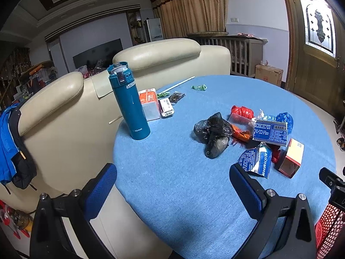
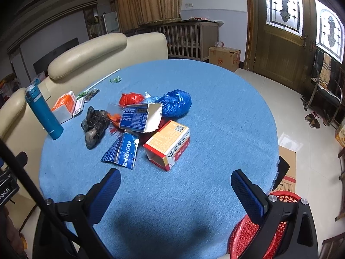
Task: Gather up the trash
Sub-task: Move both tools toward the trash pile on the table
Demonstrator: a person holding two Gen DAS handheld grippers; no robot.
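A pile of trash lies on the round blue table point(image 2: 215, 99): a black plastic bag point(image 1: 213, 133) point(image 2: 94, 125), a red bag point(image 1: 241, 111) point(image 2: 131, 98), a blue bag point(image 2: 176, 102), a blue-and-white carton point(image 2: 140, 117) point(image 1: 270, 132), a blue foil wrapper point(image 2: 121, 151) point(image 1: 256, 160) and an orange-and-red box point(image 2: 168, 143) point(image 1: 291, 157). My left gripper point(image 1: 172, 185) is open and empty, above the table's near-left edge. My right gripper point(image 2: 175, 191) is open and empty, just short of the orange box.
A teal thermos point(image 1: 129, 101) point(image 2: 44, 113) stands at the table's left side beside an orange tissue pack point(image 1: 148, 105). Small green wrappers point(image 1: 199, 87) lie at the far edge. A red mesh basket point(image 2: 258, 226) sits below the table's right edge. A cream sofa point(image 1: 64, 112) is behind.
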